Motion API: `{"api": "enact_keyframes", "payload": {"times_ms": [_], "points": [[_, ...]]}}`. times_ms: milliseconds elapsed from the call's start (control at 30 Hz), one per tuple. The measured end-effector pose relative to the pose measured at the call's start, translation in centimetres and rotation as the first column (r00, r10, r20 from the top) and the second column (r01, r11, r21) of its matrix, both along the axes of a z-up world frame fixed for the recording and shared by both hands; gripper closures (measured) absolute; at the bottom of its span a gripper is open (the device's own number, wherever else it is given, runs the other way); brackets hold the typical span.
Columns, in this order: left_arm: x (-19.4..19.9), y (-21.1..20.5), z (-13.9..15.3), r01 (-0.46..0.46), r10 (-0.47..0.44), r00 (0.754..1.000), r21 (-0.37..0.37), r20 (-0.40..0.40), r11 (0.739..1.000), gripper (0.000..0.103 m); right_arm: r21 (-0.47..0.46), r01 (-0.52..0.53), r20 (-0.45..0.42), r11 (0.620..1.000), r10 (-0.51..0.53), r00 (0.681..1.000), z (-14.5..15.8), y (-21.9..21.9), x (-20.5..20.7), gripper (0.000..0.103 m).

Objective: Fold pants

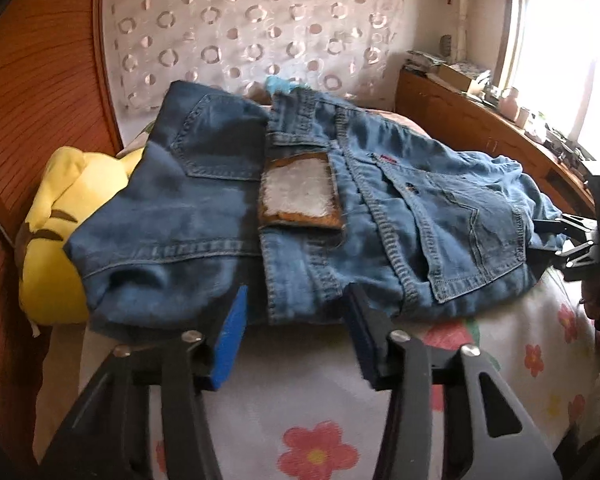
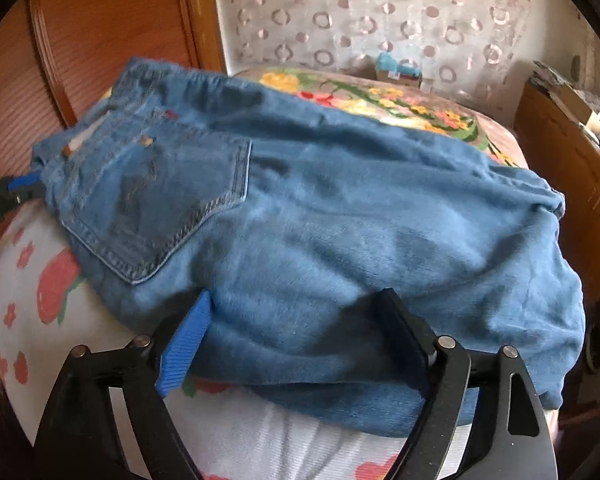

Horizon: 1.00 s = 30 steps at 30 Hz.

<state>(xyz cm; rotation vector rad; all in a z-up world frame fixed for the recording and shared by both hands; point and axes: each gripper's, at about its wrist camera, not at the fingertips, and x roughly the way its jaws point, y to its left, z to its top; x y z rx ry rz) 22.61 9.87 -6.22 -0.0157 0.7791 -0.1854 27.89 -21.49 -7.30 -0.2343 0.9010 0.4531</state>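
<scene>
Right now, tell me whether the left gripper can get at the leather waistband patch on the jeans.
Probably yes. The left gripper sits open at the near edge of the jeans, and the patch lies face up just beyond with nothing over it.

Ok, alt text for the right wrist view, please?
Blue jeans, back pocket up, lie on a floral bedspread. The right gripper stands open around their near edge, pads not pressing. The left gripper shows at the far left, by the waistband.
</scene>
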Motion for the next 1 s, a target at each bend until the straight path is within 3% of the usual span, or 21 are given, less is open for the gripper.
{"api": "enact_keyframes", "payload": {"times_ms": [233, 333, 400, 467, 500, 600, 700, 1000], "points": [[1.1, -0.9, 0.0, 0.023, -0.023, 1.0, 0.036, -0.005, 0.999, 0.064, -0.039, -0.007, 0.015, 0.999, 0.007, 1.0, -0.7, 0.4, -0.2, 0.014], [1.1, -1.4, 0.5, 0.032, -0.033, 0.999, 0.054, 0.008, 0.998, 0.075, -0.037, -0.007, 0.022, 0.999, 0.007, 1.0, -0.7, 0.3, -0.3, 0.017], [0.9, -1.7, 1.2, 0.047, -0.048, 0.999, 0.054, 0.024, 0.997, 0.08, -0.037, -0.002, 0.032, 0.999, 0.003, 0.999, -0.6, 0.3, -0.4, 0.032], [0.8, -2.0, 1.7, 0.054, -0.056, 0.998, 0.058, 0.037, 0.997, 0.097, -0.038, -0.005, 0.041, 0.999, 0.006, 0.999, -0.4, 0.2, -0.6, 0.042], [0.9, -2.2, 2.0, 0.066, -0.069, 0.997, 0.055, 0.04, 0.996, 0.097, -0.042, -0.012, 0.048, 0.999, 0.014, 0.999, -0.3, 0.3, -0.8, 0.053], [0.9, -2.9, 2.7, 0.089, -0.092, 0.995, 0.067, 0.048, 0.994, 0.1, -0.068, -0.012, 0.067, 0.998, 0.017, 0.998, -0.2, 0.5, -0.9, 0.075], [1.0, -3.2, 3.5, 0.088, -0.093, 0.993, 0.07, 0.071, 0.994, 0.102, -0.056, -0.004, 0.076, 0.998, 0.008, 0.997, 0.3, 0.2, -0.8, 0.084], [0.9, -3.5, 9.2, 0.061, -0.076, 0.973, 0.076, 0.22, 0.995, 0.103, -0.042, 0.012, 0.205, 0.999, -0.004, 0.979, 6.0, 0.2, -1.5, 0.09]]}}
